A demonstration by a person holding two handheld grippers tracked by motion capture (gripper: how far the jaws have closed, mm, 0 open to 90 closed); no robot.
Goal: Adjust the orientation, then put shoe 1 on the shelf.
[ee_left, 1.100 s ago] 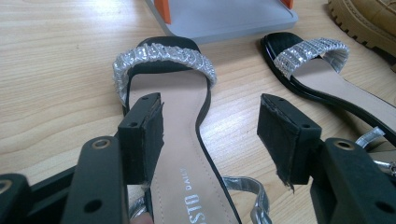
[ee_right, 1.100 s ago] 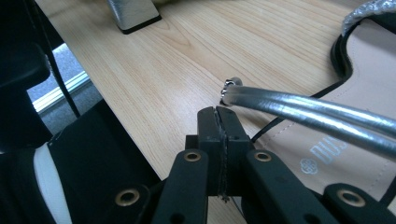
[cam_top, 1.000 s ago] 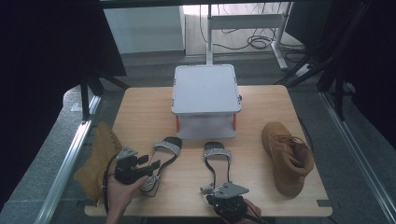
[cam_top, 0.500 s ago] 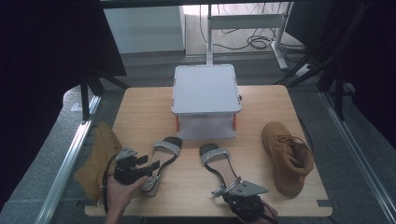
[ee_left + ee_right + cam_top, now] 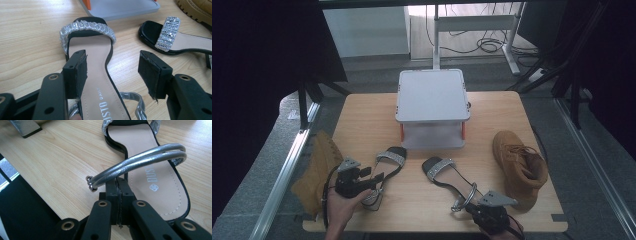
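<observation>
On the wooden counter [image 5: 362, 120], before the grey stand [image 5: 432, 102], lie two sandals. The left gripper [image 5: 377, 181] holds its fingers open astride the left sandal [image 5: 92, 57]; the right gripper [image 5: 469, 205] pinches the right sandal [image 5: 444, 175] at its silver ankle strap [image 5: 140, 162].

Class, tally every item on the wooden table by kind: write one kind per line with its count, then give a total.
Sandals with sparkly straps: 2 (left sandal, right sandal)
Tan boots: 2 (left boot, right boot)
Grey boxes with lid: 1 (box)
Total: 5
</observation>
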